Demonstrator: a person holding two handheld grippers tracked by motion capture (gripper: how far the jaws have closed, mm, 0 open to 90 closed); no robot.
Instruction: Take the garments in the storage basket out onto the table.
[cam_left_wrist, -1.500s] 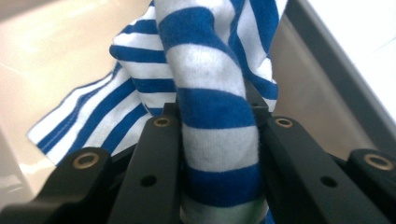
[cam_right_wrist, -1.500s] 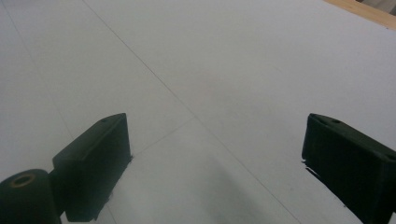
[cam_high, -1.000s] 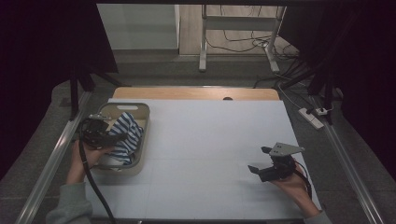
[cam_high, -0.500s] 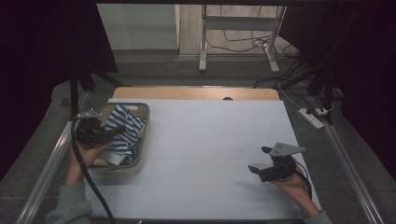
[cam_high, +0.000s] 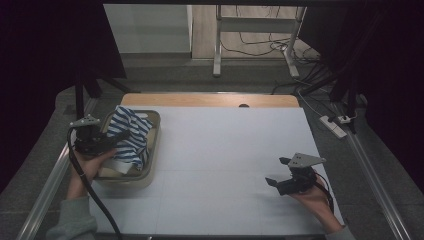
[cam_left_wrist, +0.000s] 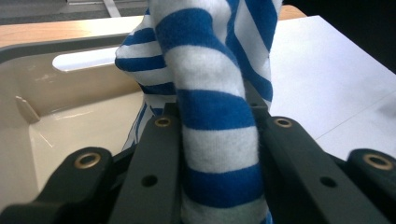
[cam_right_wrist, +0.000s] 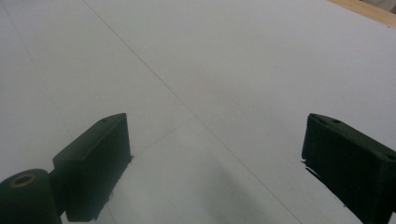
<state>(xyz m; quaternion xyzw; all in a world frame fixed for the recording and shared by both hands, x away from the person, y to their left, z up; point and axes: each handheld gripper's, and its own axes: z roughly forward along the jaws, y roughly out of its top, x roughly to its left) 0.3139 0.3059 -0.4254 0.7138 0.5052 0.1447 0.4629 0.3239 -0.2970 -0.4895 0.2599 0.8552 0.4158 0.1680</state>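
The left claw (cam_high: 119, 137) is clamped on a blue-and-white striped cloth (cam_high: 127, 136), its two black jaws pressed against either side of a bunched fold, which in the left gripper view rises between them as a thick striped roll (cam_left_wrist: 219, 135). The cloth is lifted partly out of a beige tub (cam_high: 152, 150) that sits at the left edge of the bench (cam_high: 225, 150), near its far left corner; the upper part of the cloth stands above the tub's rim while the lower part hangs down inside it. From the left gripper view the tub's pale inner wall (cam_left_wrist: 60, 121) and a slot handle in its far rim are plain to see beside the cloth. The person's left hand (cam_high: 85, 165) holds that claw from just outside the bench's left edge, a grey sleeve showing below it and a black cable trailing down towards the near edge. The right claw (cam_high: 278, 172) rests well apart from all this, near the bench's near right corner, jaws spread wide with nothing between them; its own view shows only bare white bench surface (cam_right_wrist: 210, 70) between the two black jaws. The right hand (cam_high: 315, 197) cradles it from below.
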